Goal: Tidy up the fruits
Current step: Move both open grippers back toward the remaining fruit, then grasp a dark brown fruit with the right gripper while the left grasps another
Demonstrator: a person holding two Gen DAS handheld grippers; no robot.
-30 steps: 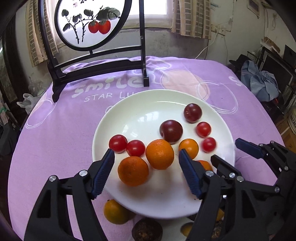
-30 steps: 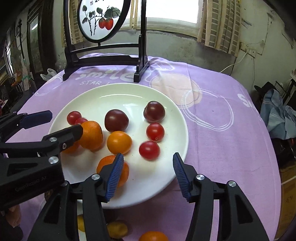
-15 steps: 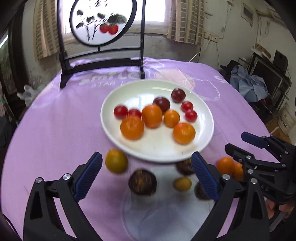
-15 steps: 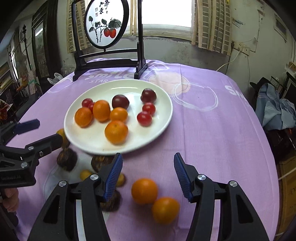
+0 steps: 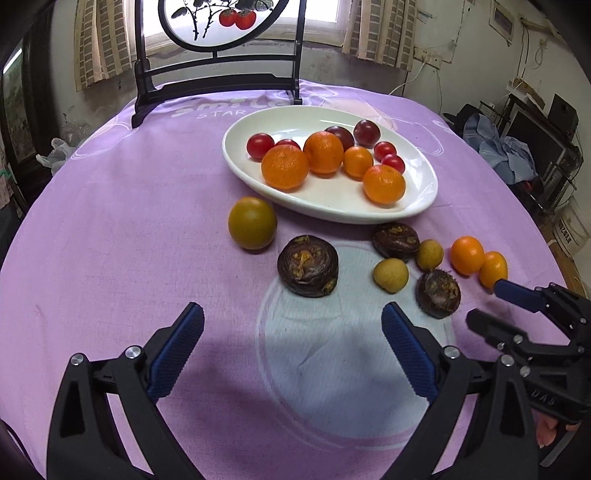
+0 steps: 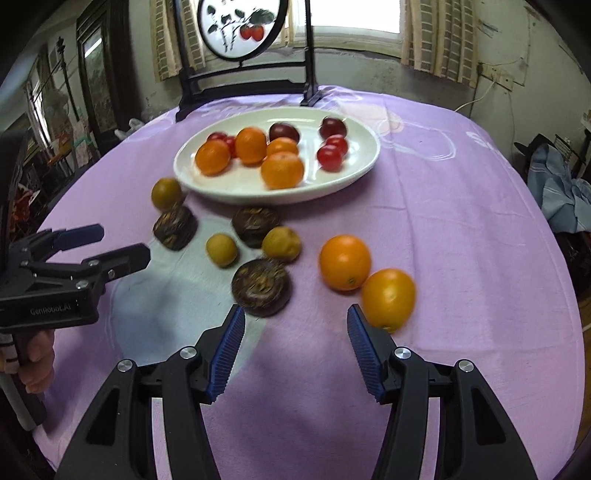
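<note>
We are looking across a round table draped in a purple printed cloth (image 5: 110, 229), with a dark wooden stand holding a round painted panel (image 6: 242, 27) at its far edge under a curtained window; the panel's top is running out of frame in both views. A white oval ceramic plate (image 5: 421, 206) is sitting beyond the middle of the cloth, holding orange mandarins (image 5: 285, 167), red cherry tomatoes (image 5: 260, 144) and two dark purple plums (image 5: 366, 130), one plum half hidden behind a mandarin. In the right wrist view these fruits are smearing with blur.

On the cloth in front of the plate, a greenish-yellow round citrus (image 5: 252, 223) is lying just beside the rim. Three dark brown wrinkled fruits (image 5: 308, 265) are sitting near two small tan-yellow round fruits (image 5: 390, 275); we cannot tell what kind they are. Two loose orange round fruits (image 6: 344, 262) are touching each other farther right.

We are holding the left gripper (image 5: 291, 350) wide open over bare cloth, gripping nothing. The right gripper (image 6: 295, 349) is also gaping empty, its right pad tip just beside the nearer orange fruit (image 6: 388, 299). Both grippers' bodies are cut off by the bottom frame edge.
</note>
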